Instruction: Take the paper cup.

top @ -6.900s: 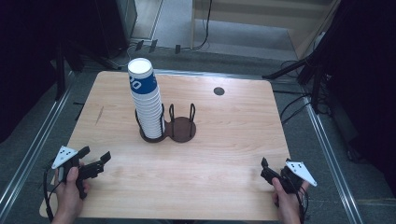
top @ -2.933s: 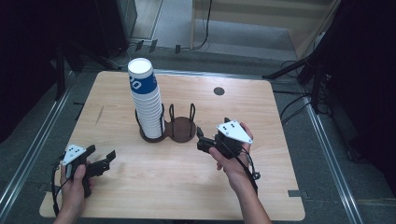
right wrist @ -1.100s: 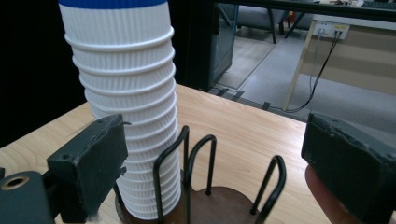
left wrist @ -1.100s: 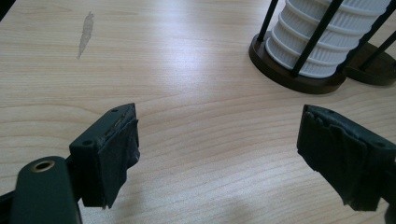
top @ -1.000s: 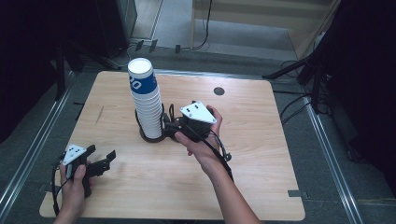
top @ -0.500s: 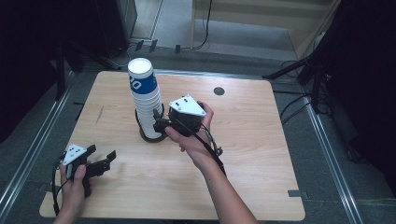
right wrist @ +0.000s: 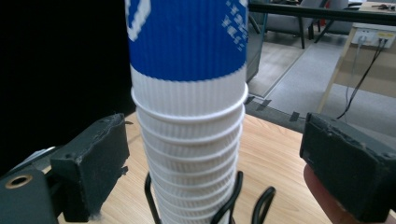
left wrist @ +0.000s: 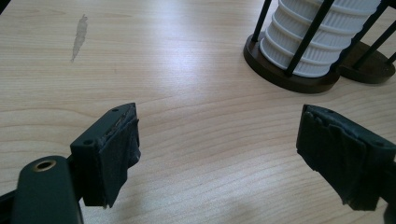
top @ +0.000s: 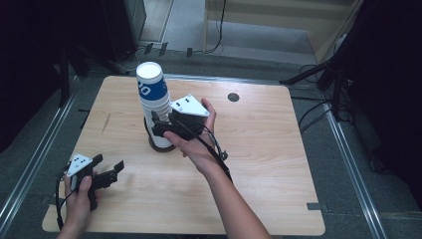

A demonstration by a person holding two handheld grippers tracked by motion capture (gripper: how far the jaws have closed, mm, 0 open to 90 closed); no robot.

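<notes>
While the left hand [top: 78,191] rests at the near left corner of the counter [top: 259,149], it holds the left gripper [top: 110,169] low over the wood, its jaws spread wide with nothing between them. From the left gripper view, those jaws frame bare wood grain, with a dark smear [left wrist: 80,36] on the surface farther off and the foot of a black wire holder [left wrist: 289,77] at the upper right. A second, lower dark base [left wrist: 369,70] sits touching it on its right side.

Toward the middle of the counter, the stack of ribbed white paper cups [top: 152,107] stands upright in the holder, the topmost cup carrying a blue band [top: 152,90]. The right gripper [top: 155,124], gripped in the right hand [top: 196,142], reaches across from the right and sits level against the lower part of the stack. In the right gripper view its jaws are parted, one on each side of the stack [right wrist: 189,140], each standing clear of the cup walls with a gap. Black wire loops [right wrist: 233,200] of the holder rise around the base of the stack there.

Far right on the counter, a small dark round spot [top: 233,97] lies in the wood.
</notes>
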